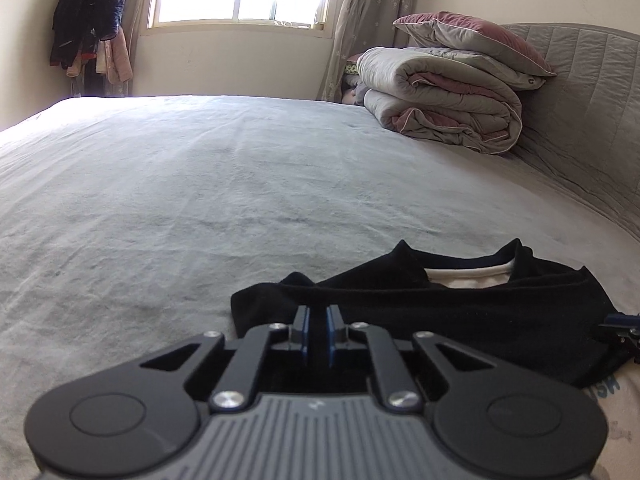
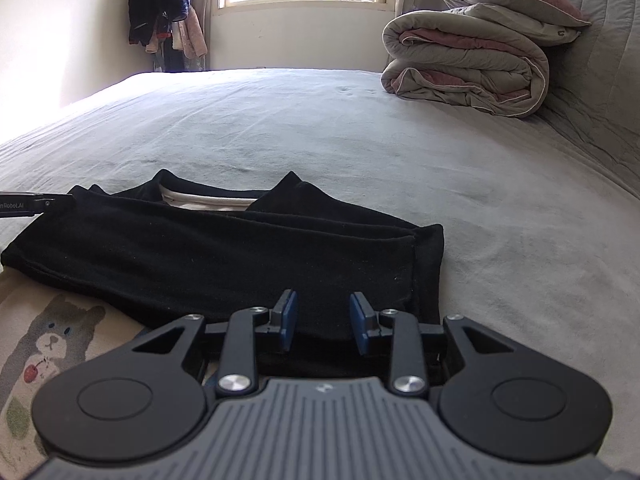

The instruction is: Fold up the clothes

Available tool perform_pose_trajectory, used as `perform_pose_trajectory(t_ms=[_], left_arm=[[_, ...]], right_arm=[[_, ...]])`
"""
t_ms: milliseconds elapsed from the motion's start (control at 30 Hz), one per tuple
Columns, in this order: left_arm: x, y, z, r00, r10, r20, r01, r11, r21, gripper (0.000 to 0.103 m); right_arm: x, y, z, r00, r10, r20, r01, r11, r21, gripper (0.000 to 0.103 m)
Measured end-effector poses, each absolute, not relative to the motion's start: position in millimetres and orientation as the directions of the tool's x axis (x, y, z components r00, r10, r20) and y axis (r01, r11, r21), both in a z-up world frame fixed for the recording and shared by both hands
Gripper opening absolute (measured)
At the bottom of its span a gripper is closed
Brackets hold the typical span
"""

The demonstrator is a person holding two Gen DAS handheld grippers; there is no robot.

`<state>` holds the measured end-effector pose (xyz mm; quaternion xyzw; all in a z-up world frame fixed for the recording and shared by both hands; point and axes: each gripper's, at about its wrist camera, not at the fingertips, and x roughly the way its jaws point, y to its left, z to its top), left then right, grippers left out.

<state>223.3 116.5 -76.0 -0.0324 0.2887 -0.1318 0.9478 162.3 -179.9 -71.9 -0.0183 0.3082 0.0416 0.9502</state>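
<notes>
A black top (image 1: 460,312) lies flat on the bed, collar away from me, with a white inner neckline showing and its sleeves folded across. Its near part is cream with a cartoon bear print (image 2: 52,340). My left gripper (image 1: 319,312) sits at the garment's left edge, its blue pads drawn close with black cloth between them. From the right wrist view its tip (image 2: 48,203) meets the same top (image 2: 200,256) at the left shoulder. My right gripper (image 2: 323,296) hovers over the near right part, pads apart, cloth lying under and between them. Its tip (image 1: 620,326) shows at the garment's right edge.
The grey bedsheet (image 1: 200,200) stretches far to the window. A rolled quilt (image 1: 444,100) with a pillow (image 1: 472,36) on top sits at the back right against a quilted headboard (image 1: 592,120). Clothes hang in the far left corner (image 1: 88,20).
</notes>
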Motion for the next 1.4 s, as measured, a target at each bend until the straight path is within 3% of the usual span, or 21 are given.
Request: perform_pose_trajectory(t_ms=[233, 400, 567, 900, 1400], left_arm=[[244, 124, -75, 0.802, -0.248, -0.543, 0.178, 0.968, -0.179, 0.005], [215, 121, -61, 0.820, -0.268, -0.506, 0.204, 0.963, -0.179, 0.020], [181, 119, -58, 0.804, -0.270, -0.529, 0.224, 0.963, -0.151, 0.025], [116, 123, -47, 0.780, -0.264, -0.567, 0.205, 0.964, -0.167, 0.046], [28, 139, -50, 0.734, -0.270, -0.623, 0.223, 0.962, -0.154, 0.052]], right_arm=[[164, -187, -71, 0.814, 0.099, -0.573, -0.103, 0.994, 0.026, 0.033], [155, -185, -62, 0.818, 0.110, -0.564, -0.106, 0.994, 0.040, 0.036], [139, -183, -51, 0.818, 0.111, -0.564, -0.103, 0.994, 0.046, 0.039], [96, -186, -32, 0.820, 0.090, -0.565, -0.081, 0.996, 0.041, 0.050], [23, -204, -26, 0.817, 0.095, -0.569, -0.041, 0.993, 0.107, 0.064]])
